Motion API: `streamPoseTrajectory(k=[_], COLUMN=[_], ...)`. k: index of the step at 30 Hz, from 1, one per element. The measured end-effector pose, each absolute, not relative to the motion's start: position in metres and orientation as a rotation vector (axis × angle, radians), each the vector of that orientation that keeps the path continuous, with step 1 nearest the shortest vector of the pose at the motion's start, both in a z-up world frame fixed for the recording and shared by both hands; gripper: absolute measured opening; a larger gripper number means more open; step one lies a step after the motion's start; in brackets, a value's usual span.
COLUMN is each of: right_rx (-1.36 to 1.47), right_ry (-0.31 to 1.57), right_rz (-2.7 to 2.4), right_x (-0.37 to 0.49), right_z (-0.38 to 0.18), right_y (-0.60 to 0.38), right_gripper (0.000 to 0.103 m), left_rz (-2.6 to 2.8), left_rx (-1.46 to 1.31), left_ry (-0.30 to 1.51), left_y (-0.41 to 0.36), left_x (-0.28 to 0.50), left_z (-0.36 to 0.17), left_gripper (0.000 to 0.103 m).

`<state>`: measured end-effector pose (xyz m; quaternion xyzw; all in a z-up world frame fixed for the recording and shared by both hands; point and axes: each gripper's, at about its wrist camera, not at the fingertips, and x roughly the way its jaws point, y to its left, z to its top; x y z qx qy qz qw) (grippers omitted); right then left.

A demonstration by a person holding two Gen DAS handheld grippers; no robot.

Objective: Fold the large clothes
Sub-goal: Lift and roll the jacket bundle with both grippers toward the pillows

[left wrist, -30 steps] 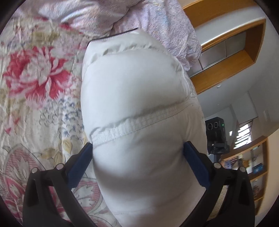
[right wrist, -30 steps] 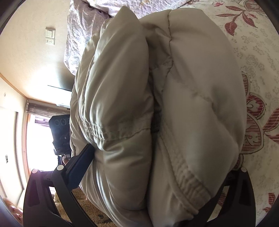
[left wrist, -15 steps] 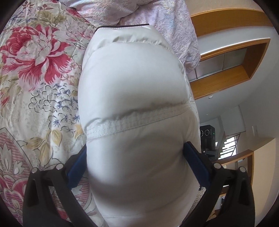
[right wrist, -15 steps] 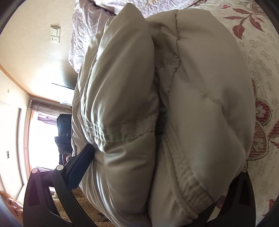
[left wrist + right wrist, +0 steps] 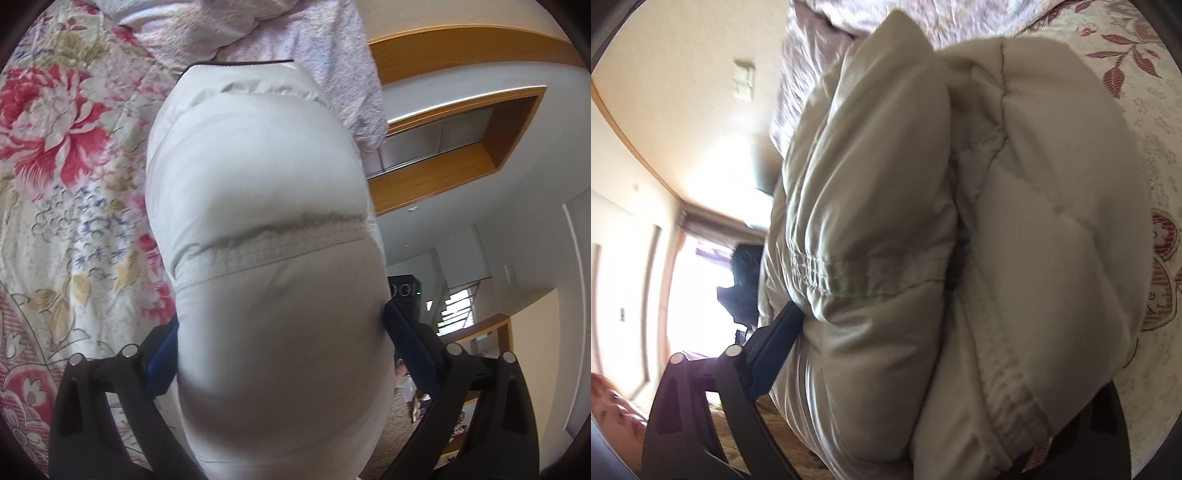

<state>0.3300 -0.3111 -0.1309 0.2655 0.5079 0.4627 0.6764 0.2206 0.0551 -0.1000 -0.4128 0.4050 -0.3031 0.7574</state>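
A puffy pale beige padded jacket (image 5: 258,166), folded into a thick bundle, fills both views. In the left wrist view it bulges between the blue pads (image 5: 162,354) of my left gripper (image 5: 279,317). The jaws are closing and both pads press its sides. In the right wrist view two stacked folds of the jacket (image 5: 1052,221) sit in my right gripper (image 5: 945,332). Its jaws are also closing. The left pad (image 5: 775,343) presses the fold, and the right finger is mostly hidden under the fabric.
Under the jacket lies a floral bedspread (image 5: 55,147), also seen at the right (image 5: 1145,110). A lilac quilt (image 5: 314,37) is bunched at the far end. A tripod camera (image 5: 404,291) stands beyond. A person (image 5: 613,413) is at the lower left, near a bright window (image 5: 694,288).
Both views have tilted as the wrists turned. The pads have drawn slightly inward against the jacket. The right wrist view is now blurred.
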Motion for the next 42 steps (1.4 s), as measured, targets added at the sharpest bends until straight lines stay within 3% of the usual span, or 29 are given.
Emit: streamPoseTrajectory(k=[16,26,33,42], right_rx=[0.452,0.380,0.437,0.202], right_ry=[1.058,1.162,1.188,0.889], right_rz=[1.150,1.063,0.978,0.669], right_x=[0.401,0.444,0.441,0.386], right_z=[-0.058,-0.104,-0.130,-0.050], right_y=[-0.189,-0.120,-0.124,-0.161], right_gripper=[0.092,0.092,0.102,0.102], left_rz=[-0.499,-0.309,-0.270,0.003], left_rx=[-0.872,-0.830,-0.754,-0.417], left_ry=[0.635,0.672,0.683,0.621], left_y=[0.147,0.190,0.188,0.185], left_x=[0.244,0.259,0.260,0.239], left_z=[-0.050,-0.088,-0.092,-0.046], left_gripper=[0.092,0.092,0.096,0.101])
